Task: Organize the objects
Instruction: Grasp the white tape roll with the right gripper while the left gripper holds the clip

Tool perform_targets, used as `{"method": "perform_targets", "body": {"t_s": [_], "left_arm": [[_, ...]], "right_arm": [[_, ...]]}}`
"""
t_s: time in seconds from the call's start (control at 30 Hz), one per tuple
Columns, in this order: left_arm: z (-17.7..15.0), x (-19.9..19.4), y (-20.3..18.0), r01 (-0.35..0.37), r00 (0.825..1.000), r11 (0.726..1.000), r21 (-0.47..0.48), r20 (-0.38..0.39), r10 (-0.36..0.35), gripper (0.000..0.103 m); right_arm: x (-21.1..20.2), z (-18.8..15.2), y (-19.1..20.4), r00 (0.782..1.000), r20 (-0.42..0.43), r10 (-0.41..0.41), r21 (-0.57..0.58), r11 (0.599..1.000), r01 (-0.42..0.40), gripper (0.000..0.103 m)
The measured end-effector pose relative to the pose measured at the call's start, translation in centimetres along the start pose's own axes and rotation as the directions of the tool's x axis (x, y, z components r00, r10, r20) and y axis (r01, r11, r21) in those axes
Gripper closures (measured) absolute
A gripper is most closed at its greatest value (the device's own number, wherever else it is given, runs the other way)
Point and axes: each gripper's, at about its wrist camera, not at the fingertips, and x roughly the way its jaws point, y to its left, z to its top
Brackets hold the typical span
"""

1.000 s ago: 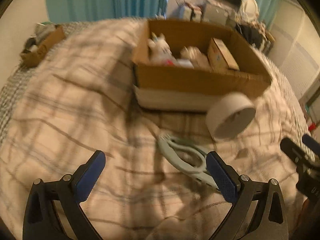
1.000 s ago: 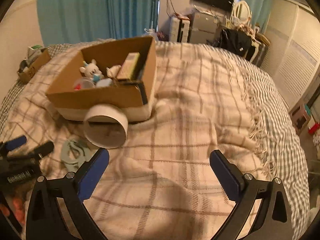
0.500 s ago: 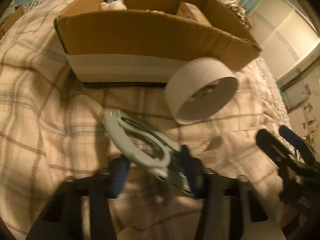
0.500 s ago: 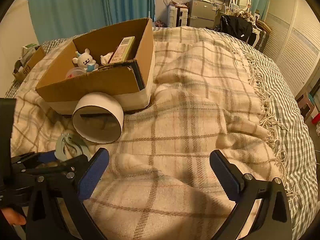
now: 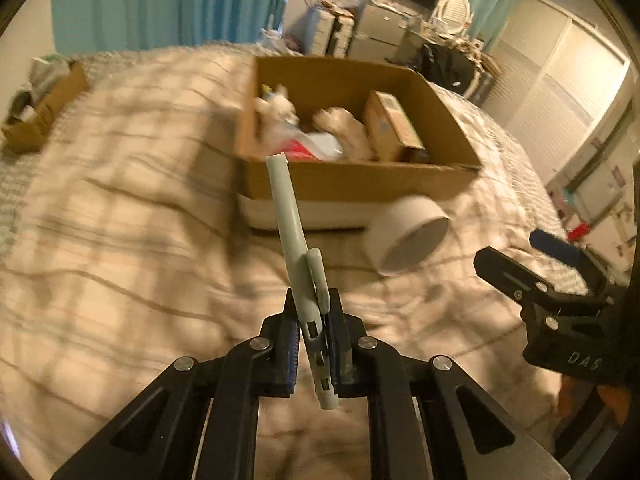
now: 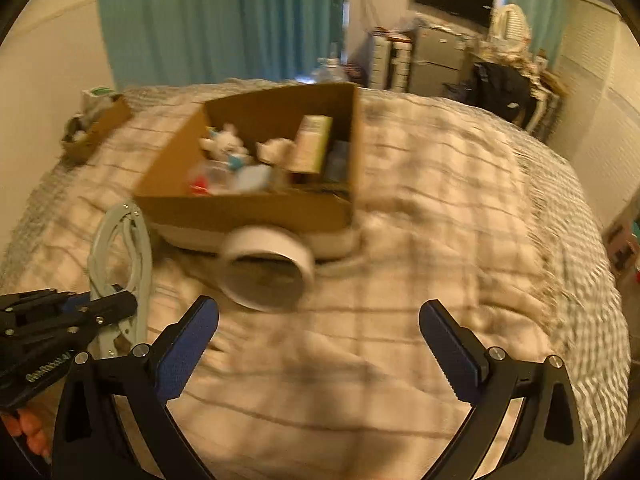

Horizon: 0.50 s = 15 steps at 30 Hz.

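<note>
Lifted since a second ago: pale green clamp (image 5: 298,248), off the bed blanket (image 5: 120,240) | left tool (image 5: 314,344) closed on its handles | right tool (image 6: 318,344) open, empty | tape roll (image 6: 266,268) lies unpacked beside cardboard box (image 6: 248,210) | box part-filled; clamp and roll remain.

Motion blur smears the contents of the cardboard box (image 5: 352,184). The left gripper (image 5: 314,344) hides part of the pale green tool (image 5: 296,240).
</note>
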Motion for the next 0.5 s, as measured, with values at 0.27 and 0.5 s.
{"method": "perform_targets", "body": {"t_s": [0.27, 0.5], "left_arm": [[0.6, 0.3, 3.0, -0.064, 0.998, 0.997, -0.052, 0.005, 0.064, 0.092], [0.7, 1.5, 4.1, -0.06, 0.998, 0.996, -0.064, -0.021, 0.058, 0.092]], "right_arm": [[5.7, 2.2, 3.2, 0.994, -0.107, -0.007, -0.049, 0.999, 0.002, 0.003], [9.2, 2.2, 2.7, 0.982, -0.187, -0.016, -0.021, 1.0, 0.013, 0.014]]}}
